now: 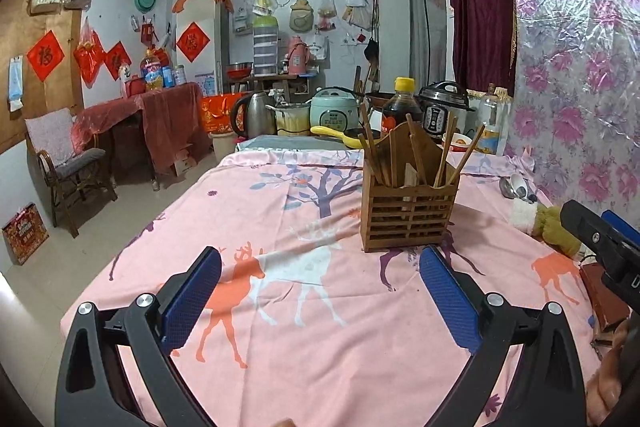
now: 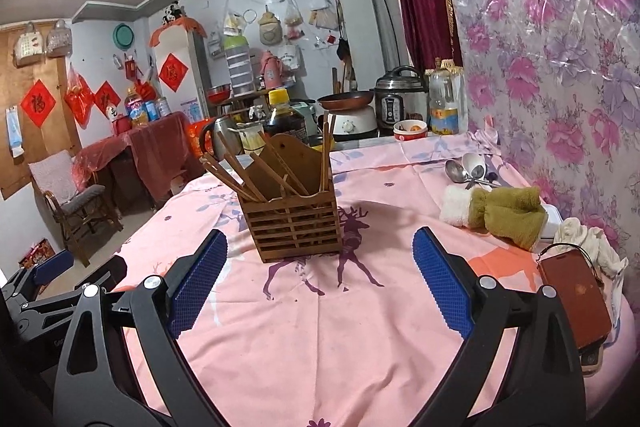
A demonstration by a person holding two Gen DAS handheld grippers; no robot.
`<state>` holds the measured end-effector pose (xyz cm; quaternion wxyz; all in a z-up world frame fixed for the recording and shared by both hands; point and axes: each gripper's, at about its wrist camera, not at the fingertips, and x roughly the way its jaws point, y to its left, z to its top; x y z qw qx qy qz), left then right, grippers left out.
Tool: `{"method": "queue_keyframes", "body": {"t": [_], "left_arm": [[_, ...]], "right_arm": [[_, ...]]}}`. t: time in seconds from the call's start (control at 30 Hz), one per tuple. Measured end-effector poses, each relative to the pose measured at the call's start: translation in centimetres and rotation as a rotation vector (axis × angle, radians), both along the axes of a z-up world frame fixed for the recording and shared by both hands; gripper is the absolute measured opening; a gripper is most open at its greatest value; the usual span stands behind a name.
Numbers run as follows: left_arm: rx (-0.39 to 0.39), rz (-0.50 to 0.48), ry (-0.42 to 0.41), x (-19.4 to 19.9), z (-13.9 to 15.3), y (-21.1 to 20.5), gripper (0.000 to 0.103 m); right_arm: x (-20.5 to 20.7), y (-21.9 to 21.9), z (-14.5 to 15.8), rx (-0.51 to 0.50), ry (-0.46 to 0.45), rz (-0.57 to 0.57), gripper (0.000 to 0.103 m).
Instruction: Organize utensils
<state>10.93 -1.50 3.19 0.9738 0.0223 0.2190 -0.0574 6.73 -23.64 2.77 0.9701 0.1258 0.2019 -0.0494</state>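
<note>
Bamboo holder (image 2: pixel 294 223) with its chopsticks (image 2: pixel 236 173) stands mid-cloth and the spoons (image 2: pixel 468 169) lie by the floral wall, so with both the left gripper (image 1: pixel 320 293) and right gripper (image 2: pixel 320 277) spread wide and empty, the right should probably reach for 1 spoon handle.

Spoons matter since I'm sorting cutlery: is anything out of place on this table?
Yes. The spoons lie loose by the flowered wall, beside a glove, apart from the wooden holder that has the chopsticks.
</note>
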Motion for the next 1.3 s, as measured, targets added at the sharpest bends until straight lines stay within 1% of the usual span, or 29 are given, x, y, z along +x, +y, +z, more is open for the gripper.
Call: {"method": "queue_keyframes", "body": {"t": [0.57, 1.3], "left_arm": [[0.013, -0.018, -0.034, -1.1, 0.9, -0.6, 0.097], [0.006, -0.024, -0.028, -1.3, 1.0, -0.7, 0.097]], "right_arm": [[-0.4, 0.1, 0.3, -0.003, -0.012, 0.006, 0.091], [-0.5, 0.2, 0.4, -0.003, -0.014, 0.006, 0.091]]}}
